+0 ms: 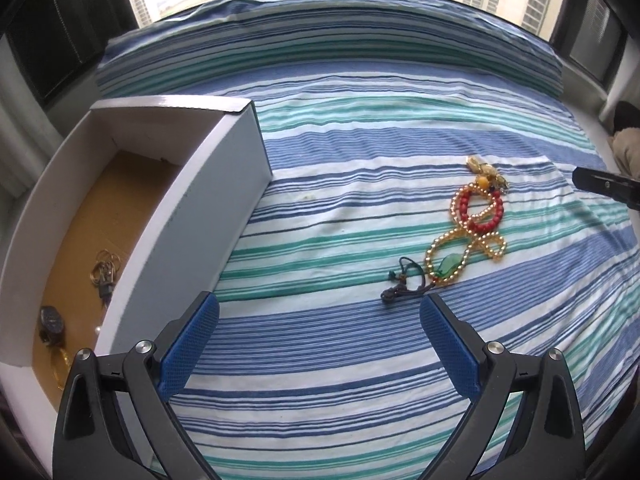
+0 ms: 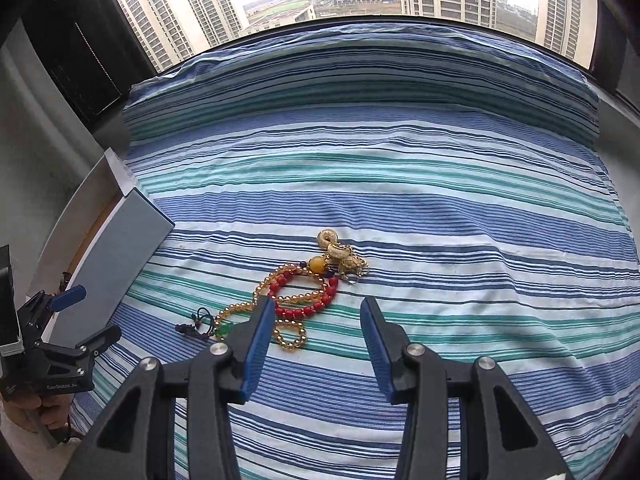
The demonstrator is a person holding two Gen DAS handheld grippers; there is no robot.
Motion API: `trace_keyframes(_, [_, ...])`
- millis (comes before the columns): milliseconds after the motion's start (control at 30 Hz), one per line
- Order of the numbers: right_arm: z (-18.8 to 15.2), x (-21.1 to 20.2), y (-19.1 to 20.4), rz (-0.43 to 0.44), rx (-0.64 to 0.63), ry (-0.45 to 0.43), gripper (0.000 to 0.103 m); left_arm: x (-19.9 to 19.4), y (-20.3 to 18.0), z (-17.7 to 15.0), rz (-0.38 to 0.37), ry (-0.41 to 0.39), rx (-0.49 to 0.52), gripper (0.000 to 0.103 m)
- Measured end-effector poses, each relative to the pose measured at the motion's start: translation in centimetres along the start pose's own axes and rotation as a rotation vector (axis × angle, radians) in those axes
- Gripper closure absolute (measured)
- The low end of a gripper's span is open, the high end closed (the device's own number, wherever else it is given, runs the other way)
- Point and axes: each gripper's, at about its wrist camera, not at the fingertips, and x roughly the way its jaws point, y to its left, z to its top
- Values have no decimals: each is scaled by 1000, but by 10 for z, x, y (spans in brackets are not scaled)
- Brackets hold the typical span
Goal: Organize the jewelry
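A tangle of jewelry lies on the striped bedspread: a red bead bracelet (image 1: 482,212) (image 2: 308,300), a gold bead strand (image 1: 452,256) (image 2: 288,334) with a green pendant (image 1: 447,266) (image 2: 225,330), gold charms (image 1: 486,172) (image 2: 340,254) and a dark cord (image 1: 404,280) (image 2: 196,326). A white box (image 1: 200,208) (image 2: 116,240) at the left holds rings (image 1: 105,268) and a dark piece (image 1: 52,322). My left gripper (image 1: 318,344) is open and empty beside the box. My right gripper (image 2: 318,350) is open and empty, just short of the jewelry.
The striped bedspread (image 1: 360,140) (image 2: 440,200) covers the whole surface up to a raised fold at the window. The left gripper shows in the right wrist view (image 2: 76,320); the right gripper's tip shows at the left view's right edge (image 1: 608,184).
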Motion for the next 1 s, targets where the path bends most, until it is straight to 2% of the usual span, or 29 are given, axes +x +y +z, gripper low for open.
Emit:
trace_keyframes(267, [-2,4,-4,13,10,11,58,23,1,8,-77,73,5,3])
trace_keyframes(467, [-8,8,-8,18,31,28,58,51,-22,8,-76,127,75,5])
trace_keyframes(633, [-12,10,-12,15,32,36,58,70,-42,8,-70,147,123,19])
trace_keyframes(667, [-12,11,-13,15,34,37,58,74,-45,7,-68,148,131,23])
trace_keyframes(700, [-12,11,-13,14,35,37,58,78,-47,6,-65,151,134,37])
trace_keyframes(733, [-12,12,-14,14,38,37,58,82,-48,5,-69,160,134,67])
trace_keyframes(800, [-11,13,-16,12,44,36,58,85,-46,2,-171,184,98,94])
trace_keyframes(867, [-9,14,-19,12,50,37,58,80,-44,-1,-149,185,94,95])
trace_keyframes(1000, [-1,16,-26,11,60,37,58,64,-27,-10,-172,183,42,95])
